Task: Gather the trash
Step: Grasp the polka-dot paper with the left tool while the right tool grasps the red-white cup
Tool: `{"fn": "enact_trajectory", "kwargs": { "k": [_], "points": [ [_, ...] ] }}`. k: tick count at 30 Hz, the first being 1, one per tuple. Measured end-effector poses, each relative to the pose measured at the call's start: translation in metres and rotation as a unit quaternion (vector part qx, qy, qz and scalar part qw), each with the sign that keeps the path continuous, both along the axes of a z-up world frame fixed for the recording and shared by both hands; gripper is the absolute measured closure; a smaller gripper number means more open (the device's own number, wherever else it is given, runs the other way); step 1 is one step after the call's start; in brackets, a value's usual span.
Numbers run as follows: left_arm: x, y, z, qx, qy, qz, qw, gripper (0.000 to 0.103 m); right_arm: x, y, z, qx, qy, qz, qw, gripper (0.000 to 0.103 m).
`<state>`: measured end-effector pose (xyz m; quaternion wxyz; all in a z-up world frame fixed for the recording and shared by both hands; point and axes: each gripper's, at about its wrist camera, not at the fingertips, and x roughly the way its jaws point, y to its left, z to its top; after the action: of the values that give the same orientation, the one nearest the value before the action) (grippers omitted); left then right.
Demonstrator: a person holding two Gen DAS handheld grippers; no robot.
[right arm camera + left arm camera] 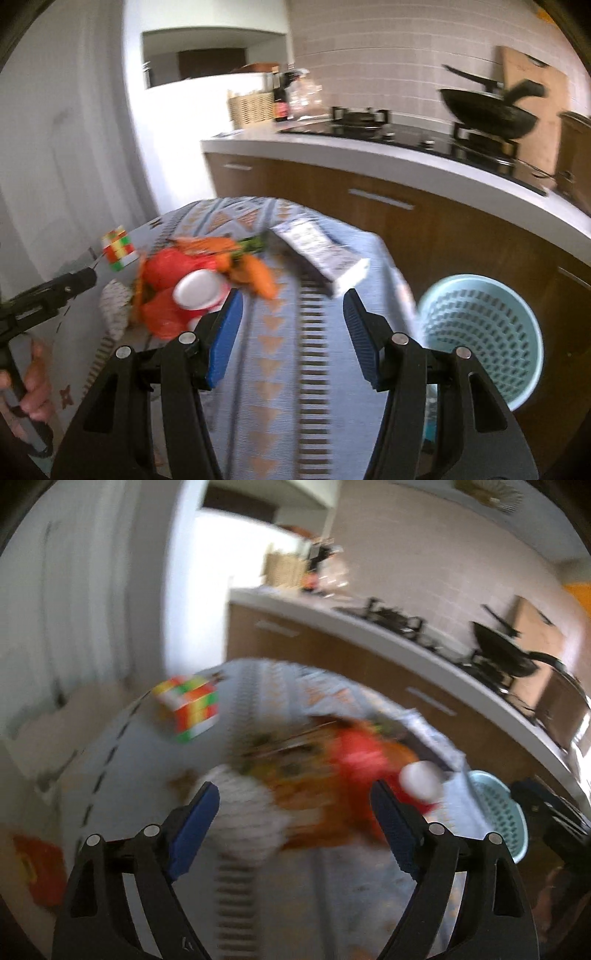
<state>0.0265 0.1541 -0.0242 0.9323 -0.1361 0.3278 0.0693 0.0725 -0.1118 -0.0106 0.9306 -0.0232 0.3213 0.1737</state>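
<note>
At the centre left of the right wrist view lies the trash: a red crumpled wrapper with a white round cup lid or cup bottom on it, orange wrappers just beside, and a green packet behind them. A flat grey and white packet lies near, toward the centre right. All rest on a table with a blue patterned cloth. At the lower right of the same view a light blue perforated basket stands on the floor beside the table edge.

The right gripper has its blue pads spread wide and holds nothing; its left pad is close to the white lid, but I cannot tell if it touches. The left gripper is also spread, over the blurred pile of red and orange trash, with nothing between the pads.

A colourful puzzle cube sits at the table's far left edge. In the upper right, a black wok stands on the stove of a white countertop.
</note>
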Motion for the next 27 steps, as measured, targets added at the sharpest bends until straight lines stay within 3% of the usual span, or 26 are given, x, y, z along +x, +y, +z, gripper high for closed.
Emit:
{"fn": "enact_trajectory", "kwargs": {
  "k": [6,14,20,27],
  "points": [
    [0.005,0.049,-0.031,-0.046,0.034,0.027,0.9980,0.019,0.003,0.047,-0.014,-0.015,0.016,0.036,0.999,0.040],
    [0.027,0.060,-0.065,-0.081,0.072,0.023,0.9939,0.018,0.024,0.073,-0.036,-0.039,0.039,0.028,0.998,0.038],
    [0.040,0.049,-0.068,-0.047,0.079,0.023,0.9954,0.019,0.037,0.071,-0.042,-0.030,0.047,0.023,0.998,0.031],
    [0.050,0.026,-0.071,0.017,0.095,0.030,0.9949,0.036,0.040,0.076,-0.042,-0.027,0.058,0.034,0.997,0.029]
  ]
}}
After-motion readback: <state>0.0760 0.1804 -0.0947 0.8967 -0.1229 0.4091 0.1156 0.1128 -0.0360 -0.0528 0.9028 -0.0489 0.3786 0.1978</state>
